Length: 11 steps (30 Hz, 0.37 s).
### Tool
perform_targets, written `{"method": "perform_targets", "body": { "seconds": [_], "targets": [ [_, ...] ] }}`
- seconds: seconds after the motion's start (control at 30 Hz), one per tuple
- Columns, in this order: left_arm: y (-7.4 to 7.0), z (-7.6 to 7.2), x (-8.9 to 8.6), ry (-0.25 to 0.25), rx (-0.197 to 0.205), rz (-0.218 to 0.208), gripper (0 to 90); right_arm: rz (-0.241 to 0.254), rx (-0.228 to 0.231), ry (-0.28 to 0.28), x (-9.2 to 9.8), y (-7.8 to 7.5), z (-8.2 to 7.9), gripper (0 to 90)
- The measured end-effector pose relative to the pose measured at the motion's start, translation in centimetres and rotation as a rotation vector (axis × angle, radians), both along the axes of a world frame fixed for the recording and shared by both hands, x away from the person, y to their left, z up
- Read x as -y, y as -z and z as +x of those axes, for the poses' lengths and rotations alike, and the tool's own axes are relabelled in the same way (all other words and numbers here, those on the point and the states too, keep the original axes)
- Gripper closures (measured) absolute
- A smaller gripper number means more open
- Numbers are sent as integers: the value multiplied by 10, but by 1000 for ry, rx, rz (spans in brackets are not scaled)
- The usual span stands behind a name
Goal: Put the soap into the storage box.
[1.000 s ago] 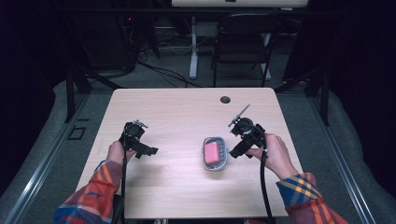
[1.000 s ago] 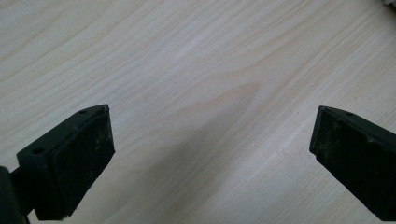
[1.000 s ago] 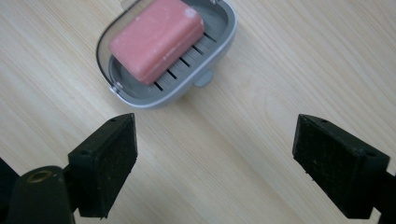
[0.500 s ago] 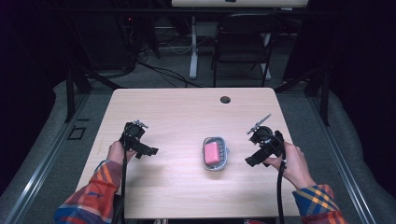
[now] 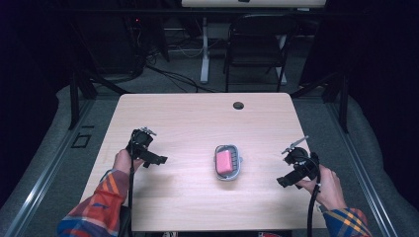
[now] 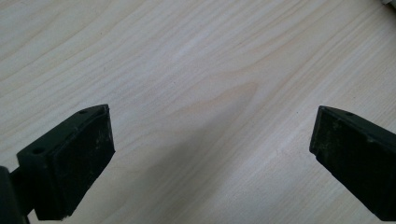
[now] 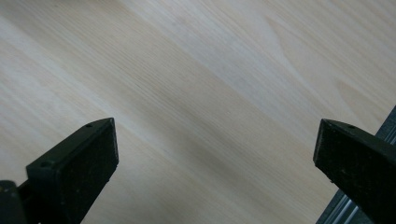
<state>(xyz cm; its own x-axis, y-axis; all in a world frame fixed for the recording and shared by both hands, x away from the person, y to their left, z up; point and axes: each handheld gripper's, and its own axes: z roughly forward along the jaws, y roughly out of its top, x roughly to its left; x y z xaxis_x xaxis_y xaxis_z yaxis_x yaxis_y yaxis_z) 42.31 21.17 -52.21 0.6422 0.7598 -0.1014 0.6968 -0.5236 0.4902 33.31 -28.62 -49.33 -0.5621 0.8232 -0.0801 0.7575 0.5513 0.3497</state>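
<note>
A small grey tray [image 5: 239,170] holding a pink block [image 5: 224,161] lies near the middle of the light wooden table [image 5: 197,123]. My left gripper [image 5: 154,160] hovers over the table's left part, well apart from the tray, and stands open. Its two black jaws are spread wide over bare wood in the left gripper view [image 6: 210,154]. My right gripper [image 5: 287,180] is off to the right of the tray, near the table's right side, also open. The right gripper view has its jaws wide apart over bare wood [image 7: 215,158].
A round dark cable hole [image 5: 238,105] sits at the table's far edge. A folding chair [image 5: 257,44] and a white desk leg [image 5: 204,49] stand behind the table. The table's edge and a metal rail [image 7: 359,205] appear at the lower right of the right gripper view.
My right gripper has drawn away from the tray, moving right and toward the table's near right side. The left gripper has stayed put.
</note>
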Motion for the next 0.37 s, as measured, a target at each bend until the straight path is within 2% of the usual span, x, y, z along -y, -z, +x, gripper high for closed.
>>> {"method": "perform_targets", "body": {
  "seconds": [0.03,0.07,0.1,0.13,0.17,0.2,0.23,0.3,0.33,0.37],
  "targets": [
    [0,0,0,-2,-1,-2,0,7,17,7,5,6,-3,0],
    [0,0,0,-1,0,-2,0,28,12,28,8,14,-5,0],
    [0,0,0,2,0,-2,0,-11,-25,25,10,19,-5,0],
    [0,0,1,7,-1,2,0,-12,-33,28,10,25,-7,0],
    [0,0,1,7,-2,1,0,-36,-57,14,10,26,-7,0],
    [0,0,1,7,-1,1,0,-34,-69,16,10,29,-7,0],
    [0,0,1,9,1,3,0,-31,-63,17,9,32,-7,0],
    [0,0,1,6,-1,1,0,-61,-75,0,7,31,-5,0],
    [0,0,0,7,1,2,0,-48,-68,-3,6,33,-4,0],
    [0,0,0,3,1,-1,0,-60,-77,-10,6,33,-3,4]
  ]
}}
